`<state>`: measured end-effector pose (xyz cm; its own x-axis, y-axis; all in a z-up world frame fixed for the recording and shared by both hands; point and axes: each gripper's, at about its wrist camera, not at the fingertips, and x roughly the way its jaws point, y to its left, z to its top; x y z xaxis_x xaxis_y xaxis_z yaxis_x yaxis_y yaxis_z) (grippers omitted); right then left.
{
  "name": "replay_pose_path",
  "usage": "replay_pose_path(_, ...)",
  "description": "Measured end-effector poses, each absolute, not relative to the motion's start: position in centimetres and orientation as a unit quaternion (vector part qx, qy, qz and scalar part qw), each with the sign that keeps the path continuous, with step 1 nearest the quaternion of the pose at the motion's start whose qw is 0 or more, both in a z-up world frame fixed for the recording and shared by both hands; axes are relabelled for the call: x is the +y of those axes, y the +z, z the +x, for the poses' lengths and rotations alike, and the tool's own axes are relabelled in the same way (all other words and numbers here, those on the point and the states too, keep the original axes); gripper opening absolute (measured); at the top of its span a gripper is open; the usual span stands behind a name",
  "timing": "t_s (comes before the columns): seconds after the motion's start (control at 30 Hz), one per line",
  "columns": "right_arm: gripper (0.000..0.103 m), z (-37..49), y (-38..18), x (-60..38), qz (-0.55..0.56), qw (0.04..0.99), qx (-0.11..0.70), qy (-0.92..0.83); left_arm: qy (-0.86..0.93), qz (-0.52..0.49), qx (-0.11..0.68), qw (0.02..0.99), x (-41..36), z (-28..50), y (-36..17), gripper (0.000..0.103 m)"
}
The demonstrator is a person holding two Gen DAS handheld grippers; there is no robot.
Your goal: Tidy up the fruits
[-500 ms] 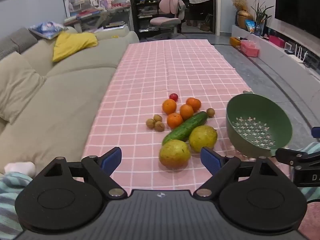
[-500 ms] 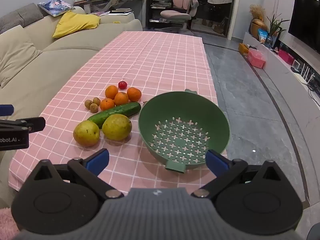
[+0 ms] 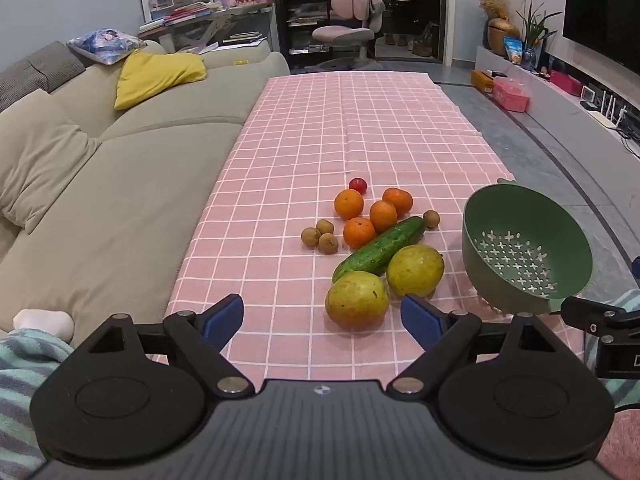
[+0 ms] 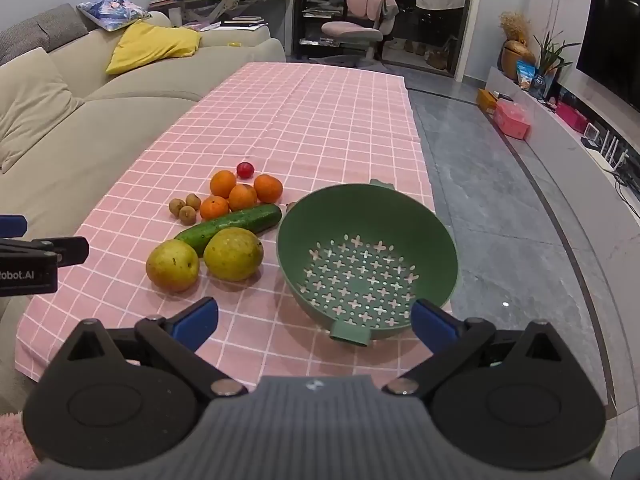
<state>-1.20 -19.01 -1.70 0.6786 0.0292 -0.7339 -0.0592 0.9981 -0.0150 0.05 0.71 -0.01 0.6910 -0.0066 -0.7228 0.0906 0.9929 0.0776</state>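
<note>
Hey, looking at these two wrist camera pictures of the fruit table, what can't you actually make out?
- Fourth small brown longan: in the right wrist view, nearly all hidden behind the green plastic colander.
- Long green cucumber: its near end is hidden behind the two yellow-green pears in both views.
- Right gripper: in the left wrist view, cut off by the right edge.

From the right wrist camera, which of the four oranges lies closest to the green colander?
The rightmost orange, at the far end of the cucumber. The other three sit farther left, away from the colander's rim.
</note>
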Motion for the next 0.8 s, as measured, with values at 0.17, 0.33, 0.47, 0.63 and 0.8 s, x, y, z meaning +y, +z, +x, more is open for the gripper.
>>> replay_pose_path(0.17, 0.099, -1.7, -1.1, -18.9, -0.015, 0.919, 0.393, 0.033, -0.026, 0.055, 0.394, 0.917, 0.7, 0.1, 0.2, 0.103)
replay_pose_path(0.33, 0.099, -1.7, -1.0, -18.5, -0.015, 0.92, 0.391, 0.037, -0.022, 0.052, 0.397, 0.916, 0.8, 0.2, 0.4, 0.103)
replay_pose_path(0.47, 0.099, -1.5, -1.0, -18.3, -0.013, 0.92, 0.389, 0.038, -0.017, 0.051, 0.4, 0.915, 1.0, 0.3, 0.6, 0.103)
replay_pose_path(0.63, 0.099, -1.5, -1.0, -18.1, -0.011, 0.92, 0.389, 0.043, -0.009, 0.044, 0.403, 0.914, 1.4, 0.6, 0.7, 0.103)
replay_pose_path(0.8, 0.099, -1.4, -1.1, -18.0, -0.013, 0.919, 0.392, 0.045, -0.004, 0.031, 0.409, 0.912, 1.6, 0.7, 0.6, 0.103)
